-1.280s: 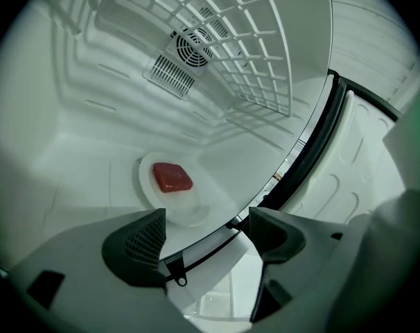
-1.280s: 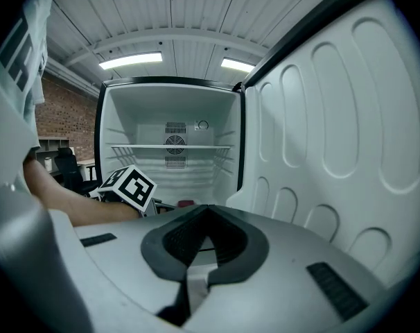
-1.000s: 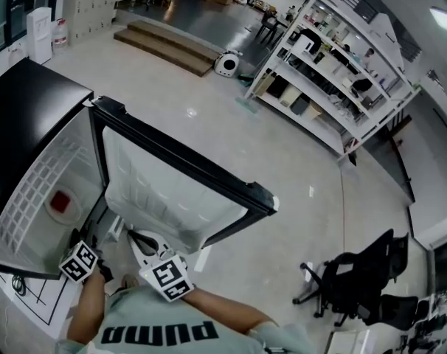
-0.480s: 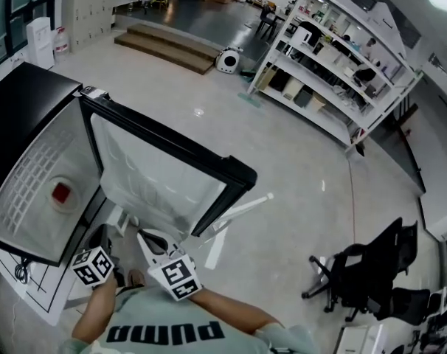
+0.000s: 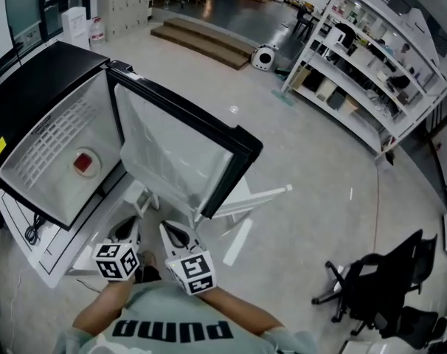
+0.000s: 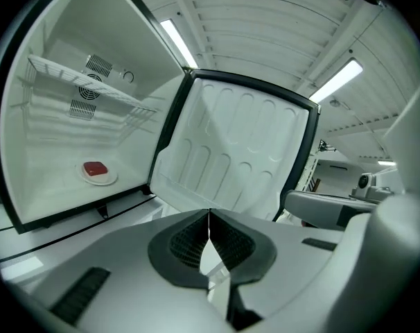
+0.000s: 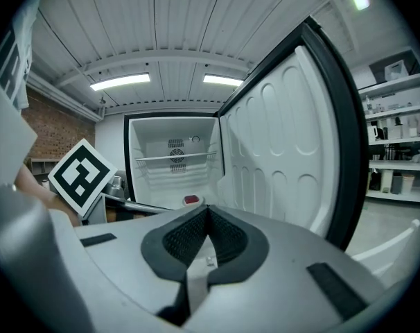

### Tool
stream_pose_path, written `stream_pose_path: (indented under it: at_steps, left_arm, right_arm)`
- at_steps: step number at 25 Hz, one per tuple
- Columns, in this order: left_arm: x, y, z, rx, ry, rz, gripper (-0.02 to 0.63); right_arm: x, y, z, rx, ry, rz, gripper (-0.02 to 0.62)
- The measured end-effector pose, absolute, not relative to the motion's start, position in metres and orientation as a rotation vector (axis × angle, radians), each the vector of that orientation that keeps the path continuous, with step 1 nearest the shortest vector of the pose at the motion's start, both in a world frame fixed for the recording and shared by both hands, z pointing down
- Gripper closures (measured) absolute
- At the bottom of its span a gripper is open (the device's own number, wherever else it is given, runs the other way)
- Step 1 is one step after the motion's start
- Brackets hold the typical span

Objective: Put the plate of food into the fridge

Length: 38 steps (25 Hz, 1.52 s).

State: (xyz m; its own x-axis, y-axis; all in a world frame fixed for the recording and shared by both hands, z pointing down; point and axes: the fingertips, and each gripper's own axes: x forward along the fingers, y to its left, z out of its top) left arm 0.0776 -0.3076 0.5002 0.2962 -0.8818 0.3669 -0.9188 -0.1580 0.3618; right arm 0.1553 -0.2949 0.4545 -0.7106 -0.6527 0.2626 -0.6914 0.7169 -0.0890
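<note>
Sitting on the fridge (image 5: 32,80) floor, the plate of food (image 5: 82,163) is a small white plate bearing a red block; what the food is cannot be told at this size. It lies inside the compartment, well back from the front edge.

The left gripper view shows the plate of food (image 6: 97,173) most clearly, below a wire shelf (image 6: 85,82) and apart from the side walls. The right gripper view catches only the plate's (image 7: 190,200) top, just above that gripper's own body, with the wire shelf (image 7: 175,157) higher up. The shelf is hard to separate from the fridge's wall in the head view.

The fridge door (image 5: 175,153) stands wide open, white liner facing out. Only the head view shows the door's black outer edge from above.

The left gripper (image 5: 127,231) and right gripper (image 5: 175,234) sit side by side outside the fridge, below the door, apart from the plate. The left gripper's (image 6: 208,215) pads are pressed together with nothing between them. The right gripper's (image 7: 207,211) pads likewise meet, empty.

An office chair (image 5: 378,286) and a shelving rack (image 5: 371,65) stand well apart, seen clearly in the head view alone.
</note>
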Motion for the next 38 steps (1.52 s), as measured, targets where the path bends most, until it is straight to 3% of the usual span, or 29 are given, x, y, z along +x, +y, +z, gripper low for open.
stream_pose_path:
  at_steps: [21,38]
  left_arm:
    - [0.149,-0.214,0.459,2.309,-1.478,0.239,0.601]
    - [0.082,-0.057,0.460,2.399,-1.361,0.230,0.601]
  right_arm:
    - [0.212,-0.235,0.435,1.310,-2.681,0.255,0.591]
    - [0.153,-0.081,0.434,1.467,-2.611,0.248,0.591]
